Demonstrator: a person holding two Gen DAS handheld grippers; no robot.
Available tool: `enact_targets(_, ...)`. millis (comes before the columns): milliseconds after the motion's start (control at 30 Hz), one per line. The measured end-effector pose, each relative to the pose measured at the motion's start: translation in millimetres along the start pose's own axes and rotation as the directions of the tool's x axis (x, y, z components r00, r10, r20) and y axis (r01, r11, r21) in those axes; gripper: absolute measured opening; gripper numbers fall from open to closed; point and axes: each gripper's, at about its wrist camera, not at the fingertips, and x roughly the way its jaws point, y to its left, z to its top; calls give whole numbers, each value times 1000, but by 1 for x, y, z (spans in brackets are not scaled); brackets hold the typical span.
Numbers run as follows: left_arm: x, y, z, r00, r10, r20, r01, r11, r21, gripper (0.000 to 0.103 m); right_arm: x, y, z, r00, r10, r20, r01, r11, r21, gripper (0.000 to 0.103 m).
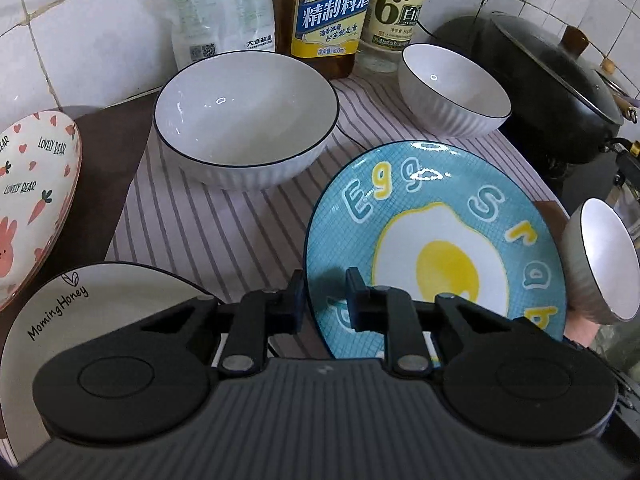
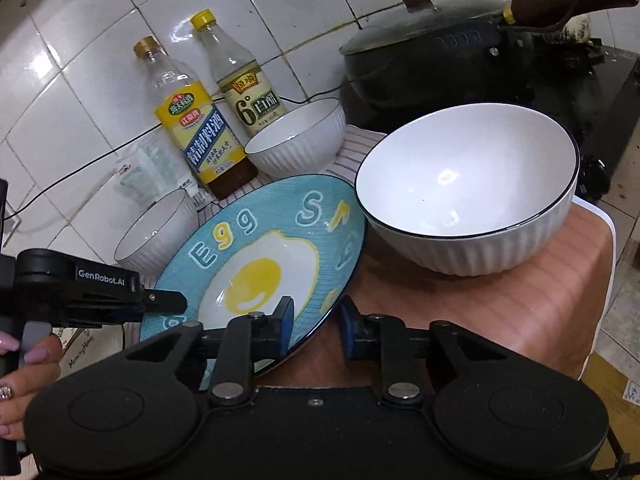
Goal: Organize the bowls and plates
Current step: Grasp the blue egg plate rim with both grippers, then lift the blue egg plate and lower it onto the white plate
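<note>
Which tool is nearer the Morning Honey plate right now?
Left. The left tool grips the egg plate rim right beside the Morning Honey plate; the right tool grips another part of that rim, farther away.

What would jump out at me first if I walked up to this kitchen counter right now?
The bright blue egg plate in the middle of the striped cloth, with both the left gripper and the right gripper clamped on its rim. Behind it a large white bowl sits to the left and a smaller bowl by the black wok; two sauce bottles stand against the tiled wall.
</note>
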Motion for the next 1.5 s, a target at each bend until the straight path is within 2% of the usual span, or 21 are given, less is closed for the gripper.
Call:
enact_targets(267, 2, 0, 3, 1000, 5, -26, -6, 1000, -15, 20, 1, 7, -3, 1000, -24, 9, 25, 999, -42, 29)
enact_targets(400, -1, 2, 2, 999, -2, -37, 1, 1000, -20, 19, 2, 8, 3, 999, -31, -18, 30, 998, -51, 28)
enact_targets(533, -12, -2, -4, 1000, 24, -15, -23, 1000, 15, 20, 2, 4, 7, 999, 10, -47, -11, 1000, -17, 27)
enact_targets(667, -29, 2, -8, 1000, 21, 12, -21, 1000, -5, 20, 0, 5, 6, 995, 63, -76, -63, 998, -6, 27)
enact_targets(1033, -98, 18, -23, 994, 53, 96, -50, 998, -30, 20, -26, 36, 9, 978, 194, -75, -199, 977, -73, 27)
enact_targets(1300, -154, 42, -44, 987, 60, 150, -47, 995, -90, 20, -50, 65, 11, 961, 258, -101, -270, 954, -128, 27)
enact_targets(1500, -184, 56, -66, 981, 94, 171, -75, 990, -116, 20, -60, 85, 7, 947, 294, -130, -313, 934, -172, 27)
